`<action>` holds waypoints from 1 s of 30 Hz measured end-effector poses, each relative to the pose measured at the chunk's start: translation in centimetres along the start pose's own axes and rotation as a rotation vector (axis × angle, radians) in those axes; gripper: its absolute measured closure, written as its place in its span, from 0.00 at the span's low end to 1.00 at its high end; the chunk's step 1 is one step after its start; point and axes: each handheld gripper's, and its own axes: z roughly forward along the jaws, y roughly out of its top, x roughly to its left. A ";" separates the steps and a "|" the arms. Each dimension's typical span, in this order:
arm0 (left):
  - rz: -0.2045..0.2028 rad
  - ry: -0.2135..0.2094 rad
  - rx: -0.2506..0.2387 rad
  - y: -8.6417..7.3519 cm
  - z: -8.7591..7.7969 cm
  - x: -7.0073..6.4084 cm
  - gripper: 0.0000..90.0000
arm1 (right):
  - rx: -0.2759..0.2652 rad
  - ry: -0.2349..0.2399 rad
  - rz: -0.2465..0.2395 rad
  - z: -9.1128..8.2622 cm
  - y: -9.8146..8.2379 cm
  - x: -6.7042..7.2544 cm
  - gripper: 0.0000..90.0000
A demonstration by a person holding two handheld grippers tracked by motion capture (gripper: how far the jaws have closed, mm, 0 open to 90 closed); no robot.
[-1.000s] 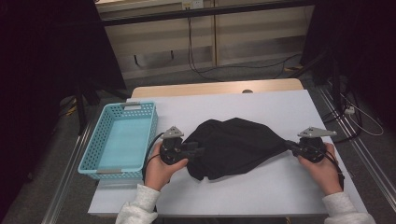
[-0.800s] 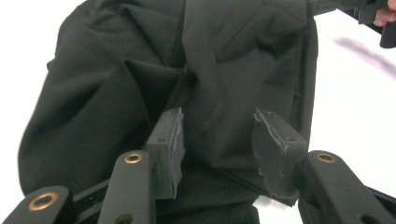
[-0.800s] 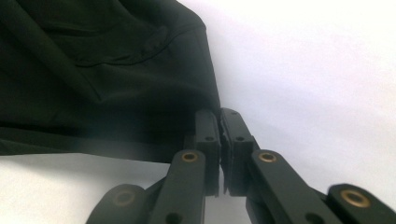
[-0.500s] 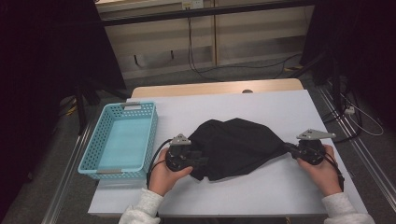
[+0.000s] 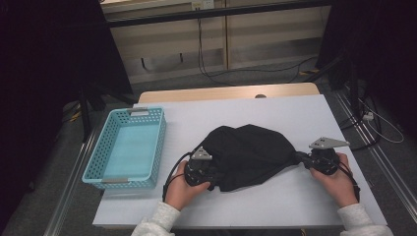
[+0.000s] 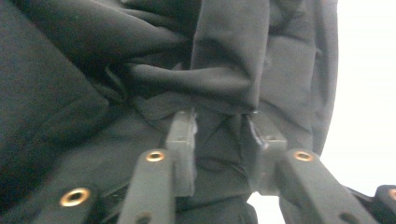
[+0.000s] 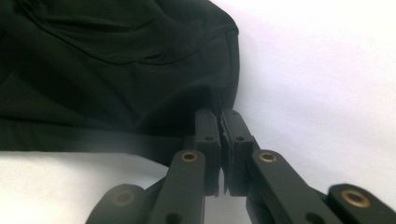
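Right gripper pinches black garment edge; left gripper jaws closing over folds.

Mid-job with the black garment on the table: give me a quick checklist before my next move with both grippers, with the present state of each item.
1. Right gripper clamped on the black garment: ok, jaws shut on a corner of the fabric.
2. Left gripper gripping the garment: not ok, its jaws have just been closing with a fold of cloth between them, but a gap remains.
3. Garment fully on the white table: ok, no edge hangs off.
4. Garment spread flat: not ok, it lies bunched and creased.
5. Turquoise basket free for use: ok, nothing in it, and it stands apart from the garment.
6. Enough fabric between the left jaws for a firm hold: cannot tell.
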 end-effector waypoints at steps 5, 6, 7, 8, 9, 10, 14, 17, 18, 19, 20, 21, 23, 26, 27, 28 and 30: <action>-0.025 -0.019 0.013 0.1 -0.1 0.0 0.91 | 0.006 0.014 -0.021 0.3 0.2 0.6 0.96; -0.030 -0.015 0.017 0.2 -0.2 -0.1 0.93 | 0.005 0.015 -0.026 0.3 0.2 0.7 0.96; -0.034 -0.020 0.016 0.3 -0.3 0.0 0.94 | 0.004 0.017 -0.026 0.3 0.3 0.7 0.96; -0.052 -0.027 0.008 0.4 -0.6 0.1 0.94 | 0.003 0.018 -0.028 0.3 0.3 0.8 0.96; -0.064 -0.033 -0.002 0.5 -0.9 0.3 0.94 | 0.002 0.021 -0.026 0.3 0.3 0.8 0.96; -0.074 -0.035 -0.011 0.7 -1.4 0.5 0.94 | -0.002 0.024 -0.022 0.3 0.4 0.9 0.96; -0.110 -0.027 -0.057 1.2 -3.4 1.6 0.95 | -0.010 0.041 -0.034 0.3 0.7 1.4 0.96; -0.138 -0.006 -0.086 1.1 -4.4 2.7 0.95 | -0.012 0.049 -0.041 0.3 0.8 1.7 0.96; -0.144 0.004 -0.093 1.0 -4.7 3.1 0.95 | -0.011 0.053 -0.042 0.3 0.8 1.7 0.96; -0.156 0.011 -0.099 0.9 -5.0 3.4 0.95 | -0.010 0.056 -0.043 0.3 0.8 1.8 0.96; -0.165 0.016 -0.107 0.8 -5.2 3.8 0.95 | -0.011 0.066 -0.043 0.4 0.8 1.9 0.96; -0.173 0.027 -0.117 0.6 -5.4 4.1 0.95 | -0.011 0.073 -0.045 0.4 0.9 2.1 0.96; -0.182 0.044 -0.123 0.5 -5.8 4.6 0.95 | -0.012 0.094 -0.059 0.5 1.0 2.5 0.96; -0.187 0.077 -0.144 0.4 -6.3 5.1 0.95 | -0.010 0.117 -0.074 0.6 1.2 3.2 0.96; -0.195 0.090 -0.148 0.3 -6.5 5.5 0.95 | -0.009 0.126 -0.080 0.6 1.2 3.4 0.96; -0.202 0.091 -0.153 0.3 -6.6 5.7 0.95 | -0.006 0.133 -0.087 0.6 1.2 3.6 0.96; -0.219 0.082 -0.150 -0.1 -6.5 6.0 0.94 | 0.000 0.138 -0.098 0.7 1.2 3.8 0.95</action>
